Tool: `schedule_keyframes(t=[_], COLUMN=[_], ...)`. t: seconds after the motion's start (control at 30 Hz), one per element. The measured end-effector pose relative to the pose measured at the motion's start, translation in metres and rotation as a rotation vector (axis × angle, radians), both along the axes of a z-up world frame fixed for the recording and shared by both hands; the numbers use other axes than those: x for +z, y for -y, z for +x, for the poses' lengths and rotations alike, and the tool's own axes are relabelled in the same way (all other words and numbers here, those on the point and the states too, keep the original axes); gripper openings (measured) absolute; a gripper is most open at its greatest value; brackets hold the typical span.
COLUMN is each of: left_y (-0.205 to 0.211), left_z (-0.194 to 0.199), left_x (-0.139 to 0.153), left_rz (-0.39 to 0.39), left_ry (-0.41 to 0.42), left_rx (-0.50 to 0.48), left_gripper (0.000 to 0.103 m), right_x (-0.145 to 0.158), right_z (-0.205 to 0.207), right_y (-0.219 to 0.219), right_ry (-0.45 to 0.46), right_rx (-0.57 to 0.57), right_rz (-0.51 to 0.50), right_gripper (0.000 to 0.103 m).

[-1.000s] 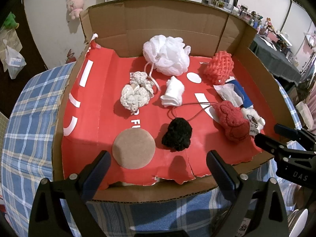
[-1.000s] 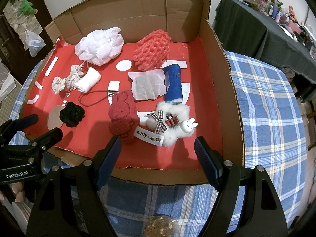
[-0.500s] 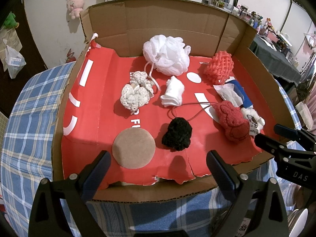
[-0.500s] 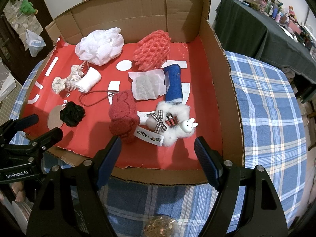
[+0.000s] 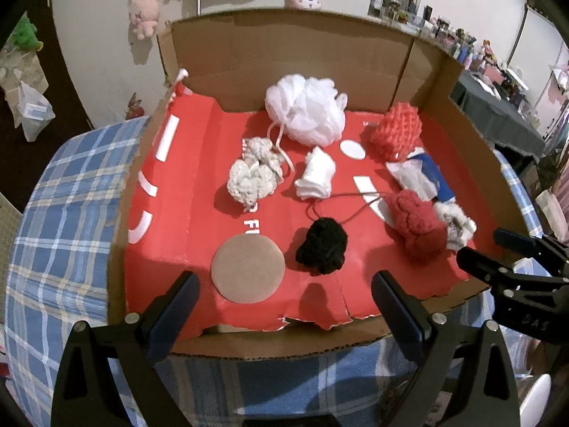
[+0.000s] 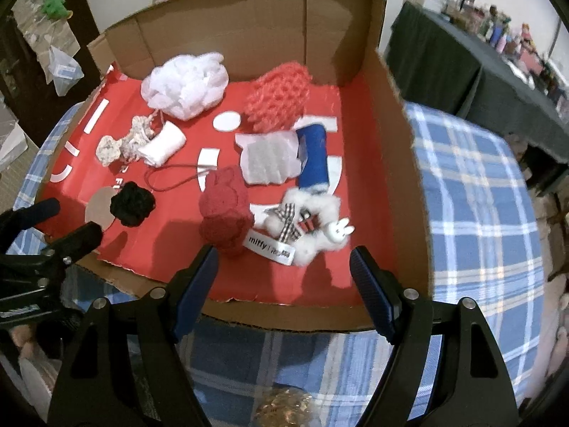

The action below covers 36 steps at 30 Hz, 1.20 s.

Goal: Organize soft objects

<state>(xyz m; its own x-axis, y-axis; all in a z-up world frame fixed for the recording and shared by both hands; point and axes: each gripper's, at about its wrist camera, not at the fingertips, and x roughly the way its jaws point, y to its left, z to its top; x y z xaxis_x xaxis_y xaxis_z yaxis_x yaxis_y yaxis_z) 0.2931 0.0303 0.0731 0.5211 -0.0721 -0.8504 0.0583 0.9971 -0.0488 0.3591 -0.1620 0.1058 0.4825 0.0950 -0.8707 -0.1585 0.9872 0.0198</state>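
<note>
Both grippers, left [image 5: 284, 302] and right [image 6: 284, 277], hang empty with jaws apart at the frames' bottom, nearest the dark red knitted plush [image 6: 224, 213] mid-box, whose thin cord [image 6: 170, 178] could snag the neighbouring black yarn pompom [image 6: 132, 203].

Near edge: low cardboard lip [image 5: 284, 350]; passable from above
Left floor [image 5: 185, 192]: bare red
Right: dark red knit toy [image 6: 224, 215] and white plush [image 6: 313, 227] crowd the front
Back, sides: tall box walls [image 6: 398, 149] block

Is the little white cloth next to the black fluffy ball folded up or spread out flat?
Folded up. The white cloth sits as a thick bundle with stacked layers showing at its edge, not lying flat on the red box floor.
</note>
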Motion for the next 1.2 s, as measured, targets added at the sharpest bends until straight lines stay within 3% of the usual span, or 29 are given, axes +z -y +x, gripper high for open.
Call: schedule_keyframes(t=[0.2, 0.37, 0.43, 0.57, 0.7, 0.83, 1.03, 1.2], left_y=[-0.005, -0.012, -0.014, -0.009, -0.001, 0.004, 0.008, 0.011], left_z=[-0.017, -0.055, -0.079, -0.13, -0.175, -0.207, -0.219, -0.213], left_x=[0.034, 0.077, 0.091, 0.103, 0.099, 0.079, 0.03, -0.01], left_rz=[-0.057, -0.064, -0.063, -0.063, -0.062, -0.057, -0.066, -0.044], left_ry=[0.072, 0.203, 0.265, 0.376, 0.439, 0.461, 0.396, 0.32], left_rx=[0.005, 0.023, 0.027, 0.005, -0.032, -0.035, -0.019, -0.011], left_gripper=[0.099, 0.103, 0.103, 0.103, 0.103, 0.103, 0.103, 0.103], right_x=[0.045, 0.093, 0.105, 0.11, 0.097, 0.064, -0.007, -0.043], right_z=[-0.024, -0.076, -0.105, -0.16, -0.207, -0.232, -0.222, -0.21], right_y=[0.01, 0.019, 0.022, 0.022, 0.021, 0.019, 0.017, 0.02], right_ry=[0.098, 0.219, 0.272, 0.36, 0.423, 0.444, 0.326, 0.26], right_rx=[-0.016, 0.006, 0.02, 0.038, 0.045, 0.021, -0.005, -0.037], right_rz=[0.05, 0.129, 0.168, 0.197, 0.186, 0.161, 0.131, 0.116], right_gripper=[0.076, 0.077, 0.09, 0.093, 0.097, 0.098, 0.098, 0.098])
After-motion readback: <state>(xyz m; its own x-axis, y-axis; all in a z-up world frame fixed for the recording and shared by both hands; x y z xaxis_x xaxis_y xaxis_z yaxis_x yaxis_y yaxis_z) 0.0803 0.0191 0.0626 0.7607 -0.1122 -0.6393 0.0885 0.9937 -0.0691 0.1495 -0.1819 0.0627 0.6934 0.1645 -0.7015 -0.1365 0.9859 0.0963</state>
